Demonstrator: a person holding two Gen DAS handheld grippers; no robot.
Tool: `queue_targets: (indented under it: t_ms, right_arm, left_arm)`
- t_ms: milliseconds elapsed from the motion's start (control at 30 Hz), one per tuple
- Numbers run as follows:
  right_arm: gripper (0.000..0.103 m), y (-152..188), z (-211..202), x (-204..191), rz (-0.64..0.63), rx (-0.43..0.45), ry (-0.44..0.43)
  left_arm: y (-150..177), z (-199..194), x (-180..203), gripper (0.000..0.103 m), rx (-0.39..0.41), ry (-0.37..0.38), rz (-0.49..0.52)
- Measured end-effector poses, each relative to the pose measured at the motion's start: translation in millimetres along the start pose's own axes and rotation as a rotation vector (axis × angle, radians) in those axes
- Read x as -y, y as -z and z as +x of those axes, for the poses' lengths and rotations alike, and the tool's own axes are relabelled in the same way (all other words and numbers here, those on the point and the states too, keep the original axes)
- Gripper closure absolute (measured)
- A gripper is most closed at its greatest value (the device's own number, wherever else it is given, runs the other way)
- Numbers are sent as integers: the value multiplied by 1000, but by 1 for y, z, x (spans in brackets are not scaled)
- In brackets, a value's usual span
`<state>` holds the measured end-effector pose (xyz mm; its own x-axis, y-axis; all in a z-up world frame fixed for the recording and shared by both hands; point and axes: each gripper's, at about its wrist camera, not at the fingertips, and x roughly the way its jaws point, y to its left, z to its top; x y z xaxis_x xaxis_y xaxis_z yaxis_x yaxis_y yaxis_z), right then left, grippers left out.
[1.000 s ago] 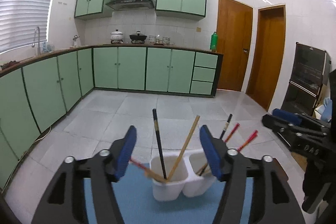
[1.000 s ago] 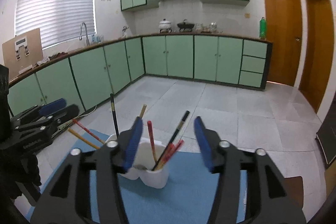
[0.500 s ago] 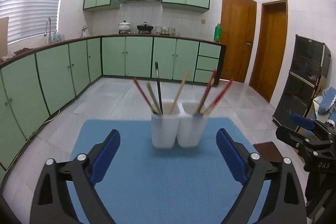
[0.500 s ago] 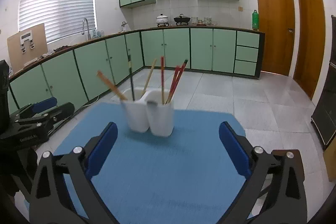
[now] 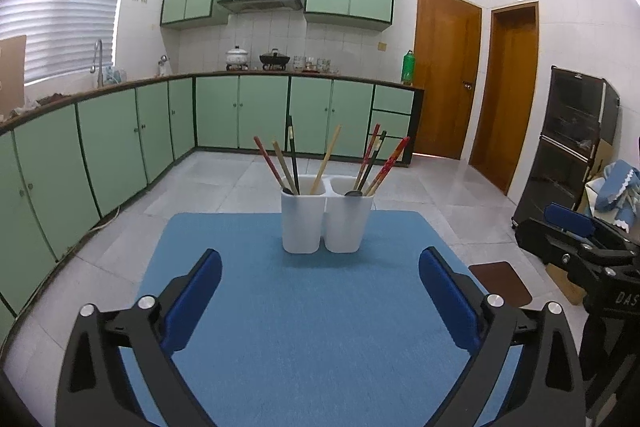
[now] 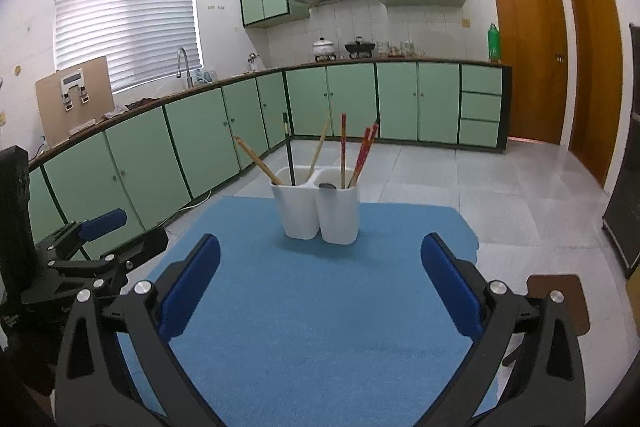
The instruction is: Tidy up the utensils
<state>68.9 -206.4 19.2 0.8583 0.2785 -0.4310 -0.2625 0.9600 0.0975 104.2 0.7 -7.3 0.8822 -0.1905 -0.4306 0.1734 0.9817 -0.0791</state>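
A white two-compartment holder (image 5: 326, 219) (image 6: 318, 211) stands upright at the far end of a blue mat (image 5: 320, 327) (image 6: 320, 307). Its left cup holds several chopsticks (image 5: 288, 163), tan, red and black. Its right cup holds red and dark chopsticks (image 5: 378, 163) (image 6: 360, 155) and a dark spoon-like tip. My left gripper (image 5: 320, 259) hovers over the mat short of the holder, jaws opening wide with nothing between them. My right gripper (image 6: 320, 243) is open and empty, equally far back. Each gripper also shows in the other's view: right gripper (image 5: 568, 223), left gripper (image 6: 100, 227).
A brown seat (image 5: 500, 283) (image 6: 560, 303) stands just off the mat's right edge. Green cabinets (image 5: 120, 147) line the left and far walls. A black cabinet (image 5: 576, 147) stands at the right, with tiled floor beyond the mat.
Both grippers have drawn back from the holder, which now stands farther ahead, and their jaws have spread from close around the chopsticks to wide apart.
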Motion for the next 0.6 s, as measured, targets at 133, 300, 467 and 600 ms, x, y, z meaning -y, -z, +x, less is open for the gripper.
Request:
queue_targets:
  t_ms: [133, 300, 467, 600]
  right_arm:
    - [5, 0, -10, -6, -14, 12, 1]
    - [5, -1, -17, -12, -27, 24, 5]
    - [5, -3, -27, -17, -34, 42, 1]
    - [5, -2, -32, -20, -44, 53, 3]
  left_arm:
    - [-3, -12, 4, 6, 22, -2, 17]
    - [-6, -27, 8, 6, 51, -4, 24]
    - [-8, -37, 11, 6, 71, -6, 34]
    - [-8, -43, 13, 6, 87, -9, 33]
